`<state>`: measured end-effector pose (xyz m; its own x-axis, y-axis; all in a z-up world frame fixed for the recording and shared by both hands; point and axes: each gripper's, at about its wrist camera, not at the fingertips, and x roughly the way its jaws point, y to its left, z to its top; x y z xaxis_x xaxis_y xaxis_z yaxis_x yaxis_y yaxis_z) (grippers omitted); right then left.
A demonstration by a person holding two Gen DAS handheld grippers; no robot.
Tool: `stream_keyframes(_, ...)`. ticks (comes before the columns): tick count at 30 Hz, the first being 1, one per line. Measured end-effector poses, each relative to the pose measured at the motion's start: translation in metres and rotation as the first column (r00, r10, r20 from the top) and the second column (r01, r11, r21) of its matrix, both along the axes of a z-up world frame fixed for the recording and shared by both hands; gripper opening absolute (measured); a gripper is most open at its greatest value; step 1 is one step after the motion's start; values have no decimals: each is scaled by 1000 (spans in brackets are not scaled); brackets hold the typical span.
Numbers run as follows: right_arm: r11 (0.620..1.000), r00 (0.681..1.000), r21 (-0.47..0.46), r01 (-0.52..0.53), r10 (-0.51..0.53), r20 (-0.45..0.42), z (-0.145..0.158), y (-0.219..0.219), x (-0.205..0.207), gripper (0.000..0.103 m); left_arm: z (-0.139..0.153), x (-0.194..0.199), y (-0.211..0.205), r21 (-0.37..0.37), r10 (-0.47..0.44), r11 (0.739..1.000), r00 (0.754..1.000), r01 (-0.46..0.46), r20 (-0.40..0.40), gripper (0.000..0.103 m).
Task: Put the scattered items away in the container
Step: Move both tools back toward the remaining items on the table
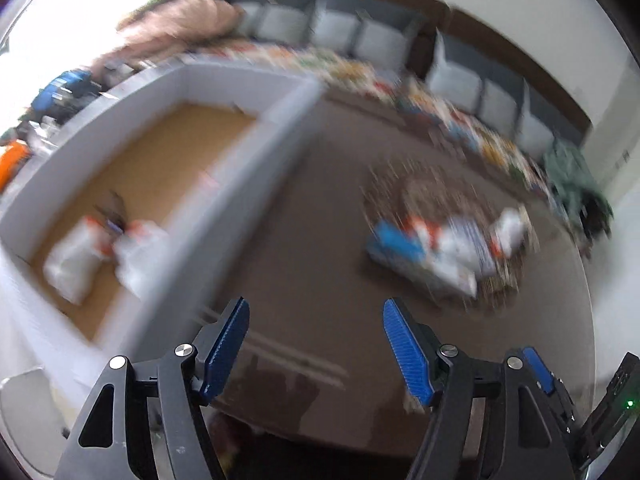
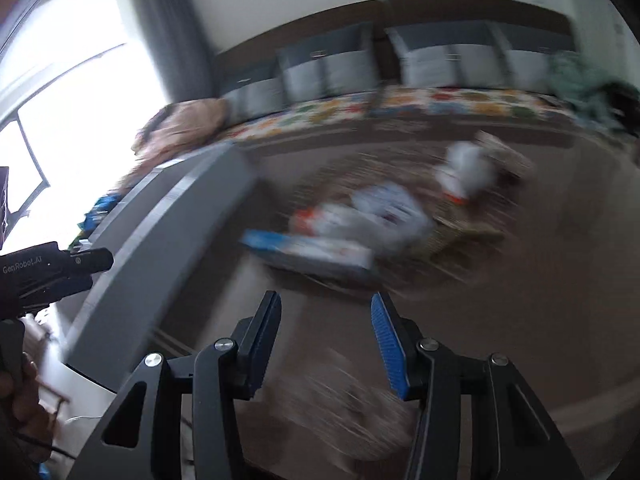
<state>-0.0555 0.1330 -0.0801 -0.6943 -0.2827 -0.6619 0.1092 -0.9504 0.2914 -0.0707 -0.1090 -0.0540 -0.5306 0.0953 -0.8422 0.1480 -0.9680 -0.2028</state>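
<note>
Both views are motion-blurred. A grey-walled container (image 1: 248, 184) with a brown floor stands at the left on the dark table; two white packets (image 1: 104, 256) lie inside it. A heap of scattered items (image 1: 444, 244), white packets and a blue-edged box, lies on a woven mat at the right. My left gripper (image 1: 316, 348) is open and empty, over the table beside the container's near wall. In the right wrist view the container wall (image 2: 172, 236) is at the left and the heap (image 2: 360, 228) lies ahead. My right gripper (image 2: 326, 340) is open and empty, short of the blue-edged box (image 2: 308, 252).
A bench with a patterned cushion (image 2: 400, 108) and grey pillows runs along the far wall. A green cloth (image 1: 572, 176) lies at the bench's right end. Blue and orange objects (image 1: 60, 92) sit beyond the container. The left gripper's body (image 2: 52, 268) shows at the left edge.
</note>
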Motion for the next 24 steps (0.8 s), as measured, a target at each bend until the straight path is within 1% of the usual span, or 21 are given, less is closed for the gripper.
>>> stream_keyframes(1, 1000, 999, -4, 31, -31, 10, -6, 9, 6, 48, -14, 0, 13, 11, -34, 999, 999, 33, 27, 69)
stream_keyframes(4, 992, 992, -13, 122, -122, 42, -25, 38, 23, 48, -43, 0, 48, 36, -116, 993, 989, 113, 91, 69)
stream_keyframes(7, 977, 975, -19, 213, -211, 75, -43, 66, 40, 48, -41, -15, 53, 24, -92, 996, 992, 90, 88, 69)
stream_keyframes(9, 972, 970, -35, 232, -229, 82, -45, 73, 39, 48, -39, -25, 57, 15, -75, 997, 994, 74, 85, 69)
stream_keyframes(11, 973, 970, -36, 230, -226, 85, -47, 75, 40, 48, -38, -35, 61, 7, -59, 998, 995, 58, 83, 69)
stream_keyframes(15, 981, 976, -38, 189, -183, 118, -59, 66, 35, 48, -35, -55, 68, -10, -26, 1000, 997, 27, 78, 69)
stream_keyframes(18, 984, 980, -54, 169, -162, 111, -62, 64, 31, 48, -33, -70, 73, -23, -1, 1000, 997, 3, 74, 69)
stream_keyframes(20, 985, 986, -101, 143, -133, 98, -57, 67, 10, 48, -32, -79, 76, -30, 17, 999, 997, -15, 73, 69)
stream_keyframes(21, 985, 989, -117, 129, -119, 89, -53, 67, -4, 48, -38, -76, 70, -23, 40, 999, 995, -39, 87, 69)
stream_keyframes(22, 986, 990, -115, 122, -112, 90, -51, 66, -17, 48, -45, -72, 65, -17, 62, 998, 993, -60, 102, 69)
stream_keyframes(24, 991, 988, -57, 121, -115, 107, -49, 63, -50, 48, -59, -67, 58, -14, 71, 997, 987, -70, 140, 69)
